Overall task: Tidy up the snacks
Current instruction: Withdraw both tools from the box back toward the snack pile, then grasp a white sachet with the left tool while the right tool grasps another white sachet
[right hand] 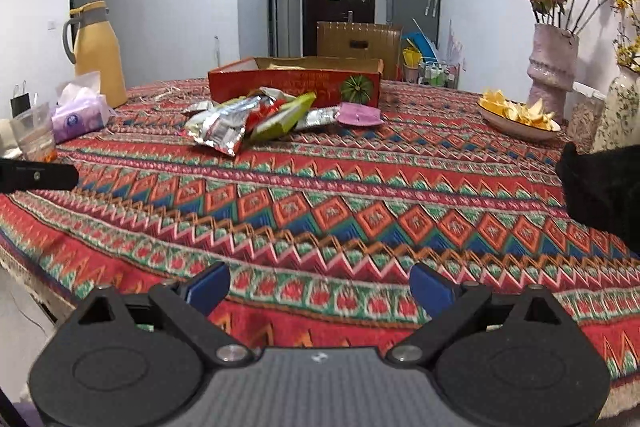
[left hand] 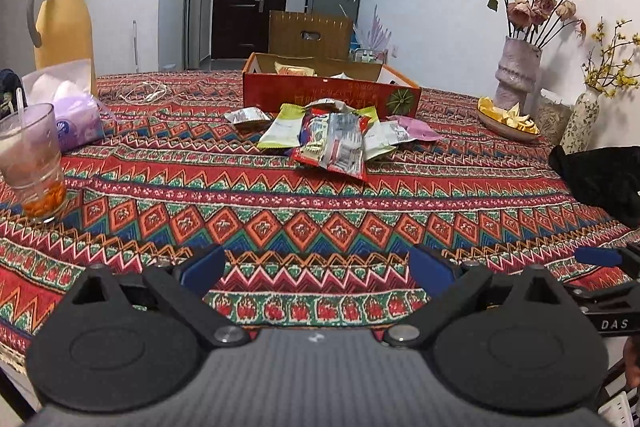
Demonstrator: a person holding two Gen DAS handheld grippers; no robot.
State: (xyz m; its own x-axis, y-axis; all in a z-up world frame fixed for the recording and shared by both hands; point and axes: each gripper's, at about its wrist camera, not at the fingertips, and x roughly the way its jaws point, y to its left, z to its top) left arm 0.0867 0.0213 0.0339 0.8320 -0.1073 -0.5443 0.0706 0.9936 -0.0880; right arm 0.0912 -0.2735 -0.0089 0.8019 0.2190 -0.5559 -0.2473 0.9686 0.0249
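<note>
On the far left of the patterned tablecloth [left hand: 320, 195] stood a yellow jug [left hand: 62, 27] with a grey handle, and just in front of it a purple tissue pack [left hand: 78, 119] with a tissue sticking up; nearer, a clear cup [left hand: 32, 163] held a pale drink with orange bits at the bottom and something thin and white standing in it. A thin white cable [left hand: 144, 93] lay on the cloth between the tissues and the box. In the middle, toward the far side, sat an open red cardboard box [left hand: 332, 95] with at least one packet visible inside, and just in front of its near wall lay a loose pile of snack packets [left hand: 332, 139], overlapping one another: a silver one, a green and white one, a red and silver one on top, and a pink one at the right end. To the right, a shallow dish [left hand: 506, 125] held yellow peel or chips, and behind it a pale vase [left hand: 516, 75] carried dried pink roses, with a smaller flowered vase [left hand: 580, 123] further right. A black object [left hand: 600, 183] lay at the right edge. The left gripper [left hand: 318, 269] hung low over the near cloth, well short of the packets, its blue-padded fingers spread wide with nothing between them. The right gripper [right hand: 320, 287] was the same, wide apart and empty, near the table's front edge
</note>
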